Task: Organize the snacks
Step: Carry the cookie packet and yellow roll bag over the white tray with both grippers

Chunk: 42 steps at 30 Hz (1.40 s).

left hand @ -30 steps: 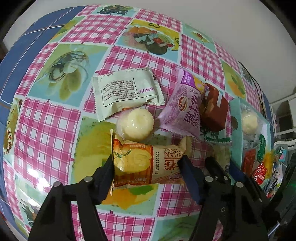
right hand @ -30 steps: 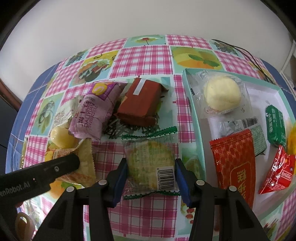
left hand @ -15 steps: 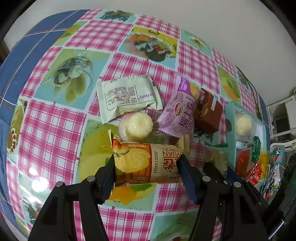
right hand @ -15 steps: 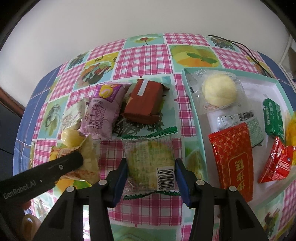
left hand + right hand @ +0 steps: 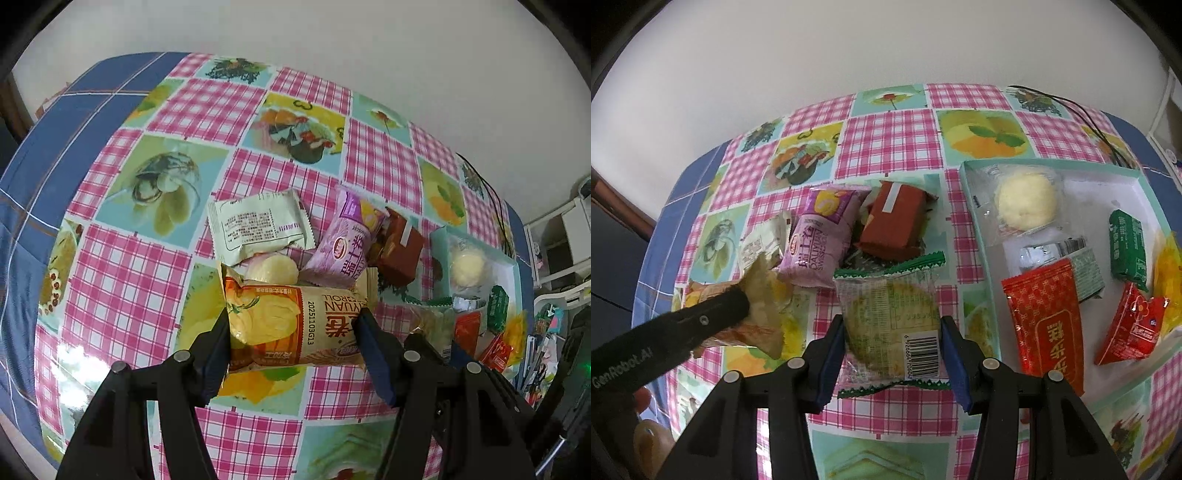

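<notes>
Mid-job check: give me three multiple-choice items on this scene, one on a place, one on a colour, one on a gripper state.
1. Where does the round yellow bun lie?
A. in the tray
B. on the purple pack
C. in a gripper

2. What colour are the zigzag edges of the clear wrapper?
A. red
B. green
C. blue

3. What is the left gripper doing?
A. hanging open
B. closed on nothing
C. gripping the orange roll pack

Answers: A, it sits inside the tray's rim; B, both zigzag seals are green; C, both fingers press the pack's ends.

Even, bright indoor lighting. Glare patch on the glossy pink-checked plastic tablecloth (image 5: 70, 354). Strong fisheye bending, dark vignetted corners, soft focus at the edges.
</notes>
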Available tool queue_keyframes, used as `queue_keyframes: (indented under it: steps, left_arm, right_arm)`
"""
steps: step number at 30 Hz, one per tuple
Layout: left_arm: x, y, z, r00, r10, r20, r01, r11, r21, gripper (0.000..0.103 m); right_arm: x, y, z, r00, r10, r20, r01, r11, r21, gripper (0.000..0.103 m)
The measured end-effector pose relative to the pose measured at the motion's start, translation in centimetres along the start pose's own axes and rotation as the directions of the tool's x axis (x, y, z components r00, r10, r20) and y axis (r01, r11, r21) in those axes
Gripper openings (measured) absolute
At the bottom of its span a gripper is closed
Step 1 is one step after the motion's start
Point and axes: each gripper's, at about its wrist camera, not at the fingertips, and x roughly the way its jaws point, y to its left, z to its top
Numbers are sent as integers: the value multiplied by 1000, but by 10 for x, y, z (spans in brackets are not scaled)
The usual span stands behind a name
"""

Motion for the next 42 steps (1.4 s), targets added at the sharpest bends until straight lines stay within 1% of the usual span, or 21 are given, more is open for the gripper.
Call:
queue_keyframes:
  steps: [5, 11, 15, 18, 24, 29, 34, 42]
  left_arm:
    - [1, -10, 1, 1000, 6, 6, -6, 1000, 2, 66]
    - [0, -29, -1, 1000, 11, 11, -11, 999, 30, 66]
    - [2, -47, -5, 1000, 15, 13, -15, 998, 62, 66]
    - [2, -63, -9, 999, 33, 19, -35, 995, 93, 66]
    - [5, -94, -16, 999, 37, 29, -41, 987, 158, 66]
    - [5, -129, -21, 999, 10, 51, -21, 973, 231, 66]
    - [6, -158, -26, 997, -8, 75, -14, 955, 296, 66]
    - [13, -206, -30, 992, -41, 121, -11, 914, 405, 66]
  right_arm:
    - [-5, -13, 2, 1000, -4, 12, 4, 1000, 20, 53]
    - [-16, -36, 6, 999, -5, 37, 3, 998, 57, 53]
    - [-23, -58, 9, 998, -7, 55, 2, 996, 95, 53]
    - [-28, -74, 10, 998, -12, 65, 4, 992, 123, 53]
    - [-38, -114, 8, 995, -41, 90, 23, 982, 189, 53]
    - [-48, -153, 3, 992, -62, 114, 30, 964, 263, 53]
    - [-55, -181, 2, 987, -81, 137, 35, 950, 311, 53]
    - [-58, -208, 9, 977, -107, 186, 38, 939, 341, 53]
